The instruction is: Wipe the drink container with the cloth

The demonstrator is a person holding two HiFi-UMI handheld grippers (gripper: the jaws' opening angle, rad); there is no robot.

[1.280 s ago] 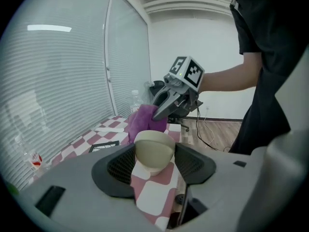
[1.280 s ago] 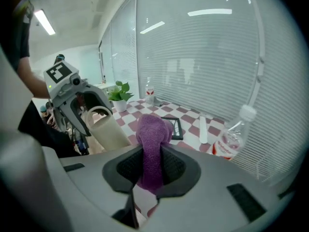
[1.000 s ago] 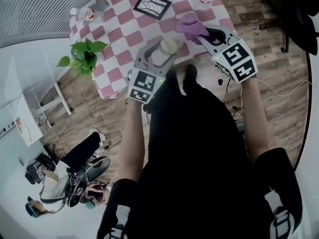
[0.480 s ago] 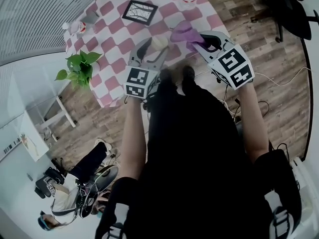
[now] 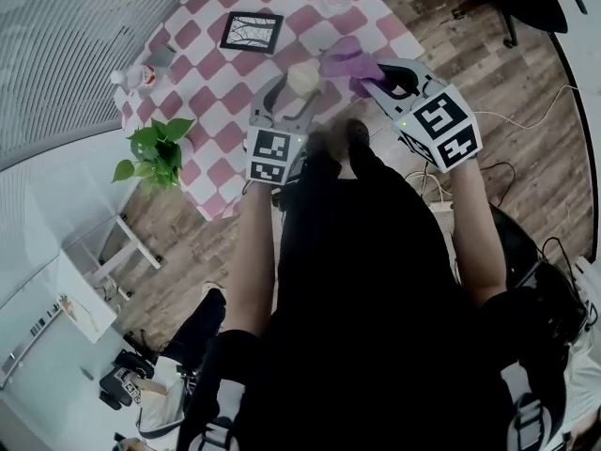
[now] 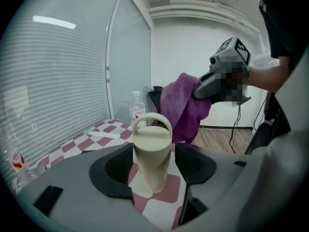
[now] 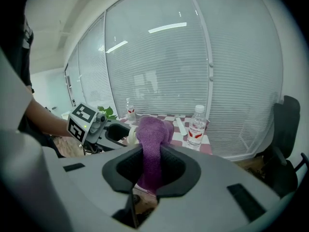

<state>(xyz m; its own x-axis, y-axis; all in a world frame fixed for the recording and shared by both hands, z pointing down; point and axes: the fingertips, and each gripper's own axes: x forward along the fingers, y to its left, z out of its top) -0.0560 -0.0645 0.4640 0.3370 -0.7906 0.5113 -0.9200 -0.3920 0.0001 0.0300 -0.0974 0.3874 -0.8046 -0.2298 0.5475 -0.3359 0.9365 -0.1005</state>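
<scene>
While the checked table (image 5: 225, 92) lies underneath, the left gripper (image 5: 291, 100) is squeezed on the cream drink container (image 6: 152, 153) near the table's edge. The right gripper (image 7: 153, 170) is pinched on the purple cloth (image 7: 152, 134), just beside it. I think it's best to hold the container steady, press the cloth on softly, and rub all around.

Office rm: glass walls w/ blinds (image 7: 159, 71), swivel chair (image 7: 286, 129), wood-look floor (image 5: 470, 59).
</scene>
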